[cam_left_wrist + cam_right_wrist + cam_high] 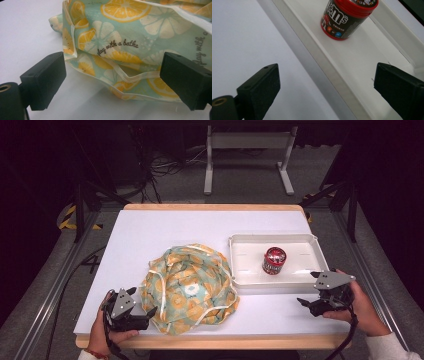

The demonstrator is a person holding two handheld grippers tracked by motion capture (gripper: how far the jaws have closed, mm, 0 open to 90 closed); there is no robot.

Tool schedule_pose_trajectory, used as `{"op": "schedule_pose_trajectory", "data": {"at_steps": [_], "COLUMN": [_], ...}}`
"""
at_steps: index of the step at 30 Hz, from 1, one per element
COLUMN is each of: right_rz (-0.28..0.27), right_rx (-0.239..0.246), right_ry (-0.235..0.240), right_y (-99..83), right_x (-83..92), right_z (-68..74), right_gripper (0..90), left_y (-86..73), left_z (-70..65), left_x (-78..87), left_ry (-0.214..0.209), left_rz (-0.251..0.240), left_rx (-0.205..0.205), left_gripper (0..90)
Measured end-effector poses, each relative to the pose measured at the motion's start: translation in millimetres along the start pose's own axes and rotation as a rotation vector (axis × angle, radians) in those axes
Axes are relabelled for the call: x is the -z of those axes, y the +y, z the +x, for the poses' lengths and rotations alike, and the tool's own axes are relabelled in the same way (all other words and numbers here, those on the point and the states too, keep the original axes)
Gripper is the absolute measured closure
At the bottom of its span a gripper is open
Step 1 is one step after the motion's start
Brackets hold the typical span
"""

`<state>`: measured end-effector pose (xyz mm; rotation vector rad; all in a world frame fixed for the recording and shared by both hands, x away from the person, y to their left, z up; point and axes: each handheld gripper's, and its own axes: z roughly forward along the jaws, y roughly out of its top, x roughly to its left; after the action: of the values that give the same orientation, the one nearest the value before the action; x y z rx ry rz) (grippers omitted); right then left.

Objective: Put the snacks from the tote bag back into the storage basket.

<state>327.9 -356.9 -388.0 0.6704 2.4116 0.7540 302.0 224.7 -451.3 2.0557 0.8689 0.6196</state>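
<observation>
A crumpled cloth bag (190, 287) with a lemon-slice print on pale green lies at the middle front of the white table. My left gripper (144, 302) sits at its lower left corner, open. In the left gripper view the bag's hem (130, 80) lies just ahead of the two spread jaws, and neither pad presses on it. A white tray (270, 287) at the right holds an upright dark candy jar (274, 260) with a red lid. My right gripper (308, 288) is open at the tray's near right corner. Its jaws straddle the tray's rim (324, 65), with the jar (345, 18) farther ahead.
The white tabletop (165, 227) has a wooden edge along its front and back. Beyond the table, a grey metal stand (247, 155) and loose cables (165, 167) lie on the floor. A hand holds each gripper at the front edge.
</observation>
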Motion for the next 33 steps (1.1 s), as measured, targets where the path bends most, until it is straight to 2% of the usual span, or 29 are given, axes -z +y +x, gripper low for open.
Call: {"op": "schedule_pose_trajectory", "data": {"at_steps": [3, 6, 15, 17, 19, 21, 24, 27, 30, 33], "right_rz": [-0.005, -0.035, -0.121, -0.14, -0.141, -0.145, -0.185, -0.202, -0.209, -0.215], "right_rx": [0.0, -0.016, -0.1, -0.124, -0.15, -0.163, -0.178, -0.2, -0.228, -0.236], "right_ry": [-0.01, -0.017, -0.038, -0.057, -0.046, -0.074, -0.111, -0.137, -0.14, -0.146], "right_y": [-6.5, -14.8, -37.4, -42.0, -46.7, -52.2, -59.1, -64.4, -69.8, -73.8], "right_x": [-1.7, -2.9, -4.2, -4.7, -6.5, -7.8, -5.1, -2.5, -0.7, -0.1], "right_z": [3.9, 8.0, 12.4, 12.4, 11.7, 13.6, 16.4, 16.6, 16.0, 16.3], "right_gripper": [7.3, 6.7, 6.3, 6.4, 6.2, 6.4, 6.8, 6.8, 6.7, 6.7], "left_y": [-0.1, -0.1, 0.1, 0.1, 0.2, 0.1, 0.0, 0.2, 0.3, 0.5], "left_z": [0.2, 0.0, -1.0, -1.0, -1.2, -1.5, -1.2, -1.1, -1.2, -1.6], "left_x": [0.0, 0.3, 0.1, 0.2, 0.2, 0.0, -0.3, -0.9, -1.4, -1.7], "left_ry": [0.001, 0.001, -0.003, -0.004, -0.007, -0.007, -0.009, -0.009, -0.012, -0.018], "left_rz": [-0.001, -0.003, -0.001, 0.0, 0.0, 0.0, 0.003, 0.002, 0.002, -0.001], "left_rx": [0.001, 0.0, -0.001, -0.004, -0.005, -0.004, -0.003, -0.007, -0.009, -0.006], "left_gripper": [7.3, 7.3, 7.3, 7.3, 7.3, 7.3, 7.3, 7.3, 7.3, 7.1]}}
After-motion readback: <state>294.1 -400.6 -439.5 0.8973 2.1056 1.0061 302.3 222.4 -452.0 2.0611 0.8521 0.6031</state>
